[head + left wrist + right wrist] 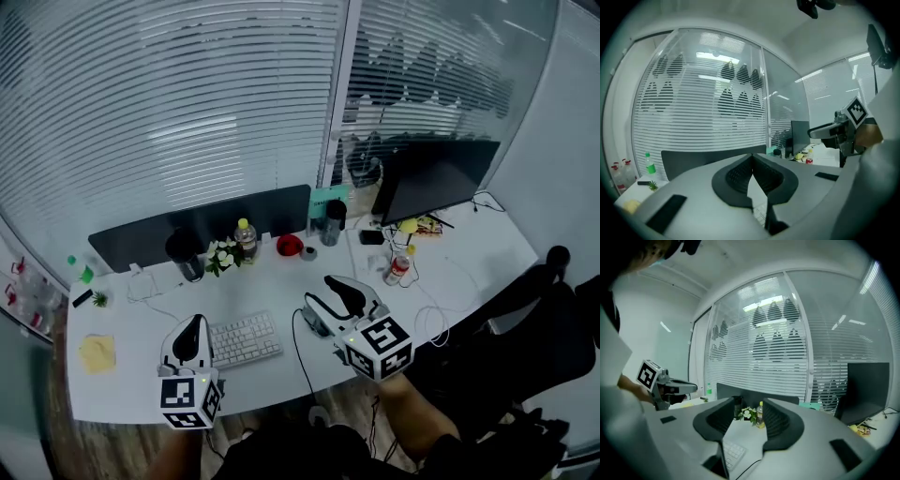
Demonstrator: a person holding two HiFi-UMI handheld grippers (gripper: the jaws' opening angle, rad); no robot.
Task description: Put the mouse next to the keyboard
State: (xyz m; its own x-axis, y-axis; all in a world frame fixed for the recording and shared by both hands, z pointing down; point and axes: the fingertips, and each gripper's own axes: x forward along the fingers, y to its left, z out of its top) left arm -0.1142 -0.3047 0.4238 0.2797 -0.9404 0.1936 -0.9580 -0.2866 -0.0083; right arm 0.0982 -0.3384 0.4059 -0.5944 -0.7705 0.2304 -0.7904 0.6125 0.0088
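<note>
A white keyboard (246, 339) lies near the desk's front edge; in the right gripper view it shows low between the jaws (732, 453). I cannot make out a mouse for certain; a small dark object (372, 237) lies at the back right of the desk. A thin dark cable (300, 354) runs from beside the keyboard to the front edge. My left gripper (192, 325) hovers at the keyboard's left end, its pads (740, 176) meeting at the tip with nothing between them. My right gripper (317, 292) hangs just right of the keyboard, jaws apart (749, 416) and empty.
A dark partition panel (216, 220) backs the white desk (141, 328). Along it stand a dark cup (186, 251), white flowers (222, 255), a yellow-capped bottle (246, 236), a red bowl (290, 246) and a dark tumbler (333, 223). A monitor (436, 178) and black chair (553, 328) are at right.
</note>
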